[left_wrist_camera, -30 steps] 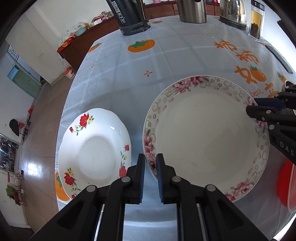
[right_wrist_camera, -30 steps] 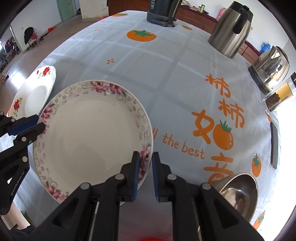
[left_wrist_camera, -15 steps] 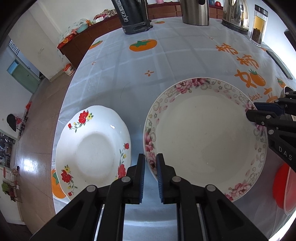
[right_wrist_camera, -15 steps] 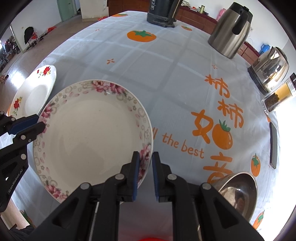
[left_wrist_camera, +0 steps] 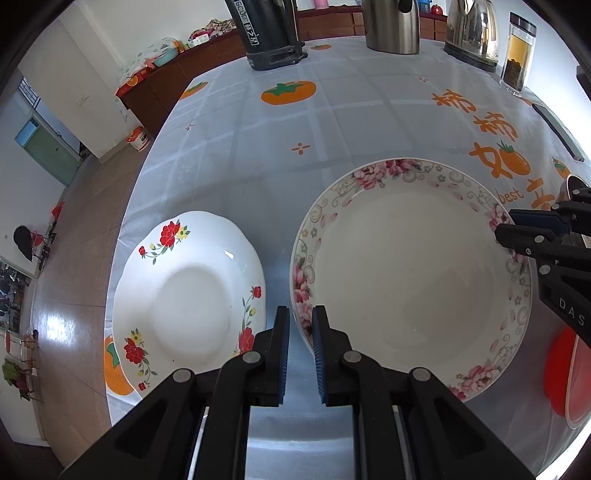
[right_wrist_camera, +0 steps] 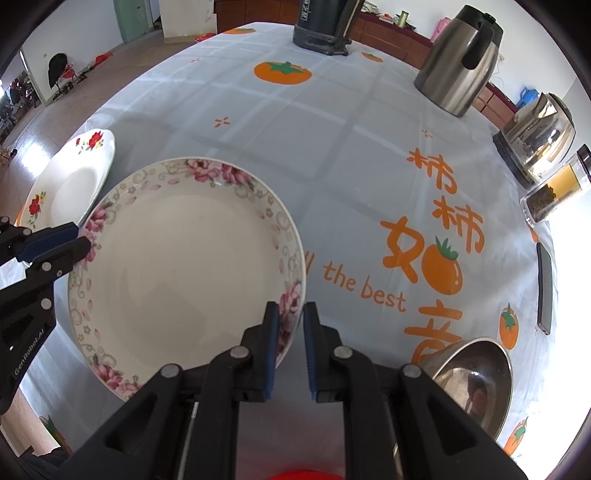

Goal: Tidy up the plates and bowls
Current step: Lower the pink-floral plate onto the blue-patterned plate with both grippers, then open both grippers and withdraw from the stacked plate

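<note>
A large white plate with a pink-flower rim (left_wrist_camera: 406, 277) (right_wrist_camera: 184, 266) is held by both grippers on opposite edges. My left gripper (left_wrist_camera: 300, 319) is shut on its left rim, and it also shows at the left of the right wrist view (right_wrist_camera: 70, 240). My right gripper (right_wrist_camera: 291, 312) is shut on the plate's right rim and enters the left wrist view from the right (left_wrist_camera: 511, 225). Left of the big plate, a smaller white plate with red flowers (left_wrist_camera: 188, 295) (right_wrist_camera: 70, 181) lies on the tablecloth by the table's edge.
A steel bowl (right_wrist_camera: 476, 376) sits at the near right, and a red-rimmed dish (left_wrist_camera: 565, 373) lies close below the grippers. At the back stand a black appliance (left_wrist_camera: 269, 33), two steel kettles (right_wrist_camera: 458, 62) (right_wrist_camera: 535, 136) and a jar (right_wrist_camera: 554, 192). A phone (right_wrist_camera: 545, 288) lies at the right edge.
</note>
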`<state>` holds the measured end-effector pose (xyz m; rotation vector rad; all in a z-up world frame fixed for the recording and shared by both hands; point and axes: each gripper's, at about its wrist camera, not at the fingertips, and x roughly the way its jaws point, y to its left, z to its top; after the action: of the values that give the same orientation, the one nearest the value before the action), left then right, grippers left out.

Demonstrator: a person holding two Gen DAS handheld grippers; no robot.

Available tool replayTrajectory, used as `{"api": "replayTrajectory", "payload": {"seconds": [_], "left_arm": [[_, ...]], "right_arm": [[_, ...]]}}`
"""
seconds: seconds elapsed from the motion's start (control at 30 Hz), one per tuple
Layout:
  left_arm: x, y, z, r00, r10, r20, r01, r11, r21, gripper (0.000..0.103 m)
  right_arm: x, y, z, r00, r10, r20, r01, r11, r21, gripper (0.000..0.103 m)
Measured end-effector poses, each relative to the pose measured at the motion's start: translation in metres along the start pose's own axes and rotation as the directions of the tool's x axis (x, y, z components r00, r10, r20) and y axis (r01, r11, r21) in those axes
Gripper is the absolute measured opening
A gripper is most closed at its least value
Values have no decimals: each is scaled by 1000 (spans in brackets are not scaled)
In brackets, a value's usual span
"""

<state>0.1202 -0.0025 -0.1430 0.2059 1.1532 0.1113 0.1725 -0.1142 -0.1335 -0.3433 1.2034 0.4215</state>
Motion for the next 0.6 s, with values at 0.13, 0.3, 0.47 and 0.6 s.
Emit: {"api": "replayTrajectory", "payload": {"seconds": [0.13,0.3,0.47,0.6], "left_arm": [[-3,3,0,1000,3,5,-3,1000,-16,14],[-7,9,-2,1000,0,8,1,999,-42,14],[-9,17,-7,1000,-25,-7,25,997,-75,15],[-15,23,-13,999,-46,-10,45,994,-97,15]], "right_arm": [[-2,-1,-1,1000,3,3,-3,1000,5,13],[-9,-4,-2,1000,20,21,-21,999,33,15],[-19,-6,-5,999,34,42,-37,998,59,22],[-30,-4,-6,995,61,74,-67,994,83,44]]}}
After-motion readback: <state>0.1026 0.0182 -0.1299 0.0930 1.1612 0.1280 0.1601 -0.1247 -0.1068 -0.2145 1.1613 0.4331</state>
